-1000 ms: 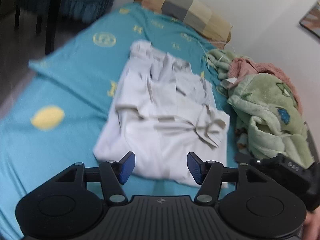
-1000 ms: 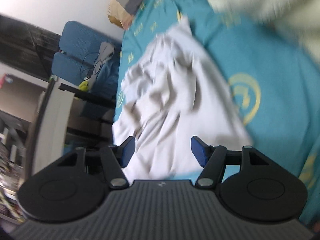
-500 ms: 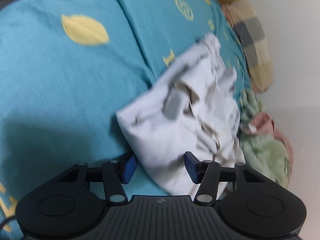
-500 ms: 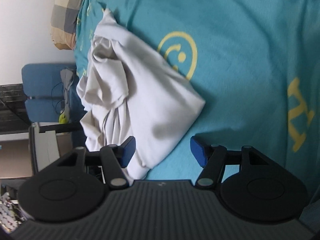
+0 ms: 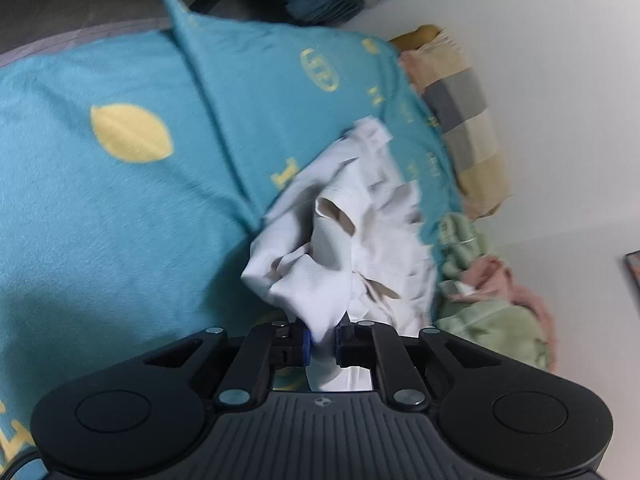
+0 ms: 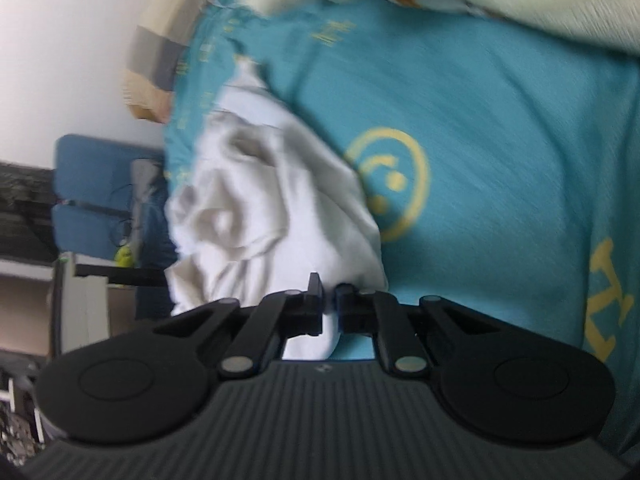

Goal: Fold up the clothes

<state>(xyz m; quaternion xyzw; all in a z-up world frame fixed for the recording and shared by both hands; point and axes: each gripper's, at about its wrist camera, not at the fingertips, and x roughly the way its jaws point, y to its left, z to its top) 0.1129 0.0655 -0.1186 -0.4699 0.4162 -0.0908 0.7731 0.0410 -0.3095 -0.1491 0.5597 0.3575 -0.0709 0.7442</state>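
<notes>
A crumpled white garment [image 5: 352, 236] lies on a teal bedspread [image 5: 120, 216] with yellow prints. My left gripper [image 5: 322, 338] is shut on a near corner of the garment, and the cloth bunches up just ahead of its fingers. In the right wrist view the same white garment [image 6: 264, 208] shows, and my right gripper [image 6: 329, 300] is shut on another near edge of it. The cloth runs down between the pads of each gripper.
A checked pillow [image 5: 464, 120] lies at the head of the bed by a white wall. A green and pink blanket heap [image 5: 492, 300] lies right of the garment. A blue chair [image 6: 92, 200] and shelving stand beside the bed.
Both grippers were open around the garment's near edge half a second ago. Both have now shut on the cloth, and the garment has bunched up.
</notes>
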